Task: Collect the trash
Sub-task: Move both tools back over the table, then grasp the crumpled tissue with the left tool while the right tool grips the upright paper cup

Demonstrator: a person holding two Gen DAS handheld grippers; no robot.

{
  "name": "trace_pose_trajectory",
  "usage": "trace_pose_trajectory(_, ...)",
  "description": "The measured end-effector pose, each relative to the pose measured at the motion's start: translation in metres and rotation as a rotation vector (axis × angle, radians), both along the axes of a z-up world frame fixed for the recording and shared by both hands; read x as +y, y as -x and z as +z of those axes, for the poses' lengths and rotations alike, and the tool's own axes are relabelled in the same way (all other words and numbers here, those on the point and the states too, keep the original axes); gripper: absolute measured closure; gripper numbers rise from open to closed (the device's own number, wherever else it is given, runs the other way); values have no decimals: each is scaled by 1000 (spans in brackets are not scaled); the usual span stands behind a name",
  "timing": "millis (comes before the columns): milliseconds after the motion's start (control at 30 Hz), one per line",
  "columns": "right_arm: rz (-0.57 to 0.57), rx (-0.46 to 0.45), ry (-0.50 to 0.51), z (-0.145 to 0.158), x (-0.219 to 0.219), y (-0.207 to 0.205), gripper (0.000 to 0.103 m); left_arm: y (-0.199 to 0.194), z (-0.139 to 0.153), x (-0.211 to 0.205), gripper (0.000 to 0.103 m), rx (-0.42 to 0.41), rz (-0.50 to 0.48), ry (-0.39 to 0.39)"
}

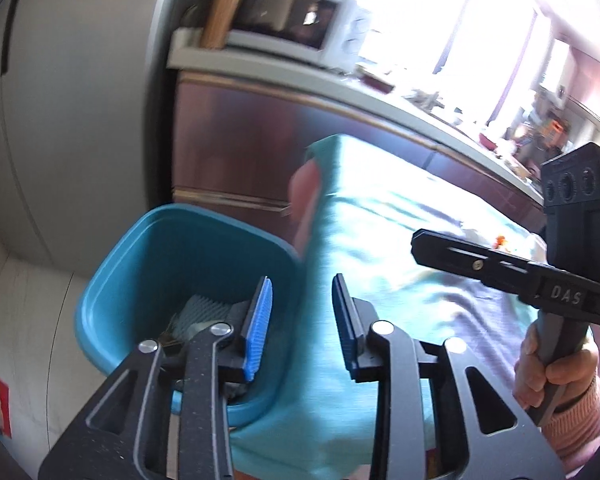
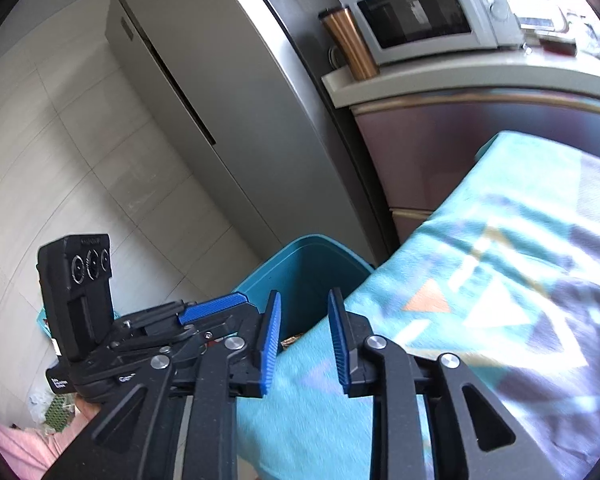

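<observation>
Teal plastic bin stands on the floor against the cloth-covered table — trash already lies inside. Left gripper and right gripper are part-open, empty — seemingly post-drop; next, find remaining litter.

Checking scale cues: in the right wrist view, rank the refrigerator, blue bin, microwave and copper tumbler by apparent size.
1. refrigerator
2. blue bin and microwave: look alike, the bin partly hidden
3. copper tumbler
</observation>
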State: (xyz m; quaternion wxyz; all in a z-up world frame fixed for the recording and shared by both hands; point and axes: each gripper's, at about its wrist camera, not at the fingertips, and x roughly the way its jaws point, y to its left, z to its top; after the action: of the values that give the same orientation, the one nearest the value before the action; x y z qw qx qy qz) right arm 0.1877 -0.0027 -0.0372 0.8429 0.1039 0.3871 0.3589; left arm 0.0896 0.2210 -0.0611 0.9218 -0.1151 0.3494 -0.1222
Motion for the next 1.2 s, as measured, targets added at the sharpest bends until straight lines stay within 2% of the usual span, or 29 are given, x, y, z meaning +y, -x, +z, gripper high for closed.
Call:
trace_pose_trajectory(200, -65, -61, 5, 17, -40, 26, 75, 7, 19, -53, 66, -64, -131, -13)
trace_pose_trajectory(367, -166, -87, 7, 25, -85, 47, 74, 6, 21, -109, 66, -66, -250, -21)
trace_pose_trajectory(567, -299, -108, 32, 30, -137, 68, 73, 2, 16, -165, 66, -58, -344, -33)
trace_pose_trajectory(800, -452, -130, 60, 30, -194, 87, 70, -19, 10, -215, 66, -39, -397, -63)
trace_pose_trajectory(967, -553, -153, 87, 28, -225, 95, 63, -39, 8, -239, 66, -25, -405, -85)
trace_pose_trajectory(1200, -668, -151, 103, 21, -263, 94, 46, -63, 5, -266, 64, -11, -409, -126)
